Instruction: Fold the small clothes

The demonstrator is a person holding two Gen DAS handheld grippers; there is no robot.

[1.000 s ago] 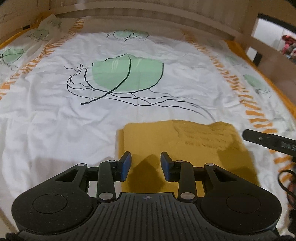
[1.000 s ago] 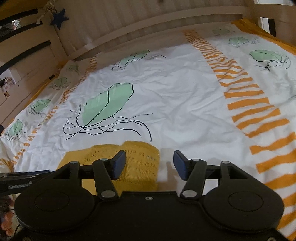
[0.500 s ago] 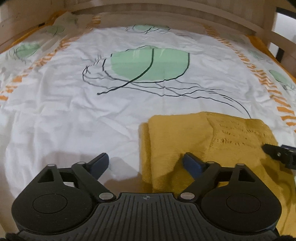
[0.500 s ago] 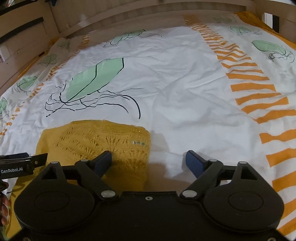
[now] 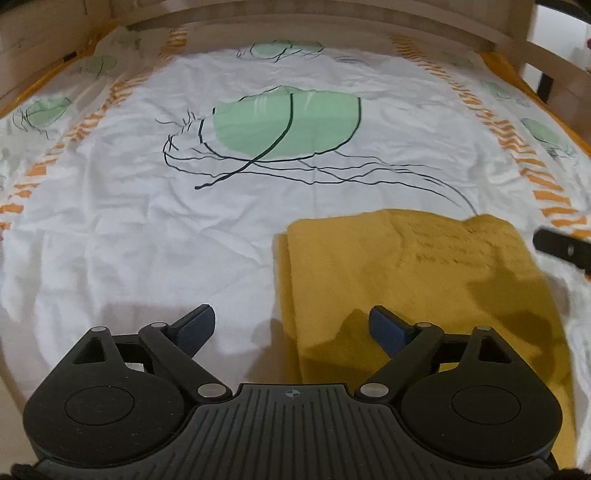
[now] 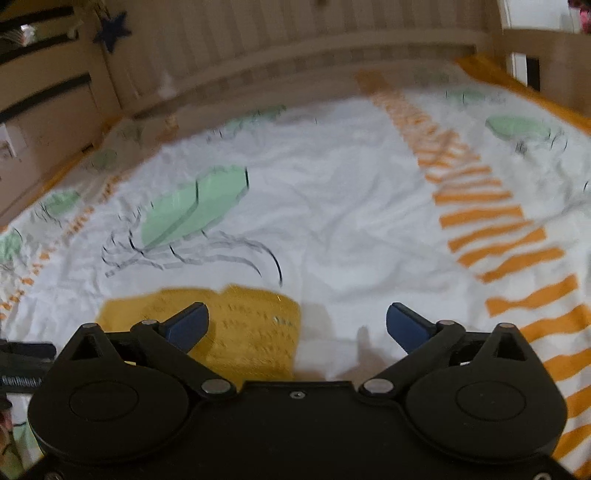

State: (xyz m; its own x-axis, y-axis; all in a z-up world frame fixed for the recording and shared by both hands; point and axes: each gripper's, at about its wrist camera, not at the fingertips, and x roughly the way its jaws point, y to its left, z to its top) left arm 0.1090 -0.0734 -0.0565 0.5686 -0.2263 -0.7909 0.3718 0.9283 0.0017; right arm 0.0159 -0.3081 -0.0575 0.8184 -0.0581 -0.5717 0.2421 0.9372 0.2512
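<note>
A folded mustard-yellow knit garment [image 5: 406,280] lies flat on the white bed sheet [image 5: 147,240]. My left gripper [image 5: 291,317] hovers over the garment's near left edge, open, with nothing pinched between the blue pads. In the blurred right wrist view the same garment [image 6: 251,325] lies under the left finger of my right gripper [image 6: 295,314]. That gripper's jaws are opening wide and hold nothing. A finger of the right gripper [image 5: 561,249] shows at the right edge of the left wrist view.
The sheet carries green leaf prints [image 5: 288,125] and orange striped bands [image 6: 491,221]. A wooden bed rail [image 5: 332,18] runs along the far side and a slatted wall [image 6: 295,44] stands behind it. Bare sheet stretches beyond and to the left of the garment.
Both grippers' jaws have spread from narrow to wide. In the left wrist view the garment has slid to the right. The right wrist view has tilted upward and blurred.
</note>
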